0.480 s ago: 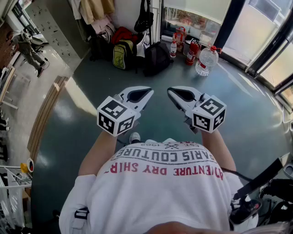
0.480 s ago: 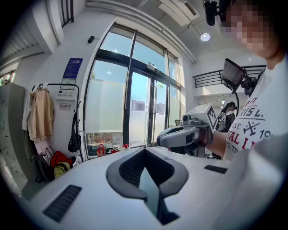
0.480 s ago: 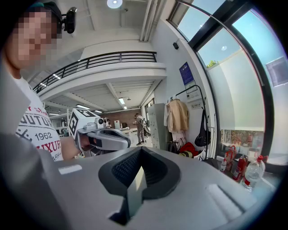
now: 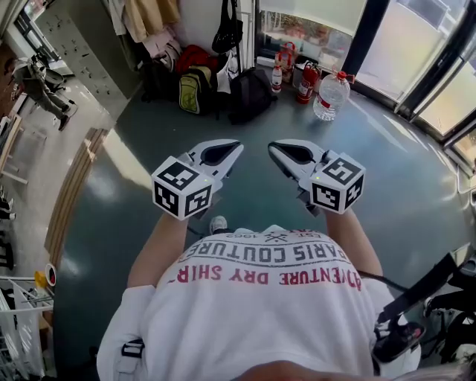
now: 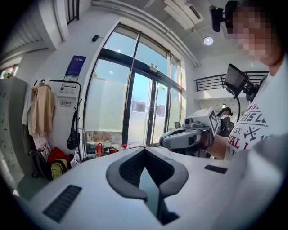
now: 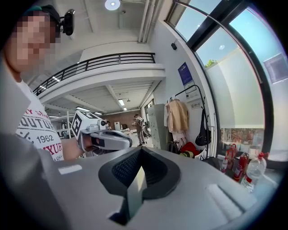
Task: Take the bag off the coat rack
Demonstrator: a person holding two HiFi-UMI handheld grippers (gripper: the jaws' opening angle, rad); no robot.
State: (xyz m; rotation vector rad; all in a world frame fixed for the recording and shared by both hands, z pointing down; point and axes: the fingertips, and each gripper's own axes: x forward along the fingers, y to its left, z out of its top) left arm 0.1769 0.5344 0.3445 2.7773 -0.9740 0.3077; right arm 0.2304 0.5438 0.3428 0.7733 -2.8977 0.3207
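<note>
Both claws: left claw point(image 4: 233, 146), right claw point(image 4: 274, 147) stayed shut, empty.
Bag point(image 4: 227, 33): I saw it barely drift (still on coat rack point(image 5: 54, 81), well apart).

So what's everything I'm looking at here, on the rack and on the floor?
bag: one, black, hanging on the coat rack
coat: one, beige, on the same rack
backpack: one, black, on the floor below the rack
backpack: one, yellow-green, beside the black one
red bag: one, behind the backpacks
fire extinguishers: two, red, by the window
water bottle: one, clear with a red cap, by the window
left gripper: white, shut, empty
right gripper: white, shut, empty
</note>
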